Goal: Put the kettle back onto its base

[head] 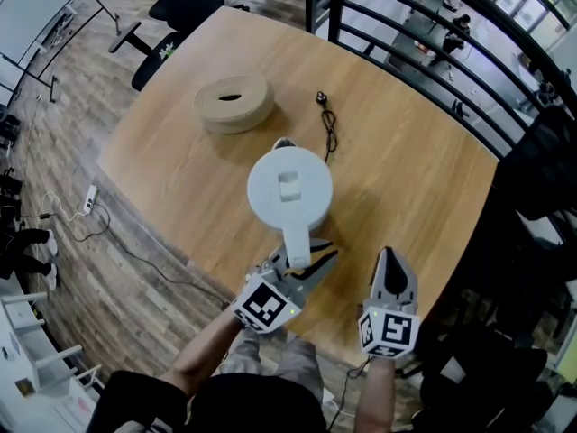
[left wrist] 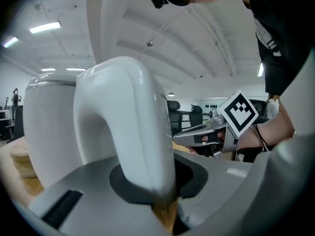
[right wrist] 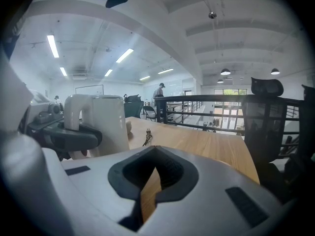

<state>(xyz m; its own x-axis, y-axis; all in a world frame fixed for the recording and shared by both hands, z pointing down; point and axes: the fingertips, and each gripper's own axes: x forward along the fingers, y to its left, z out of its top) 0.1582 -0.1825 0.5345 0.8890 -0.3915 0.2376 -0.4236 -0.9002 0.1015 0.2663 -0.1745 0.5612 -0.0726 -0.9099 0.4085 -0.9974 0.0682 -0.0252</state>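
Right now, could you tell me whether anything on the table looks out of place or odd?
Only the black cord stands out: it lies loosely kinked on the table just beyond the kettle, and its plug is connected to nothing. The kettle stands upright, and no spill is visible.

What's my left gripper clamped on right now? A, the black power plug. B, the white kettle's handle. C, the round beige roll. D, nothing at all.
B: in the left gripper view, the left gripper has its jaws closed around the white kettle's handle.
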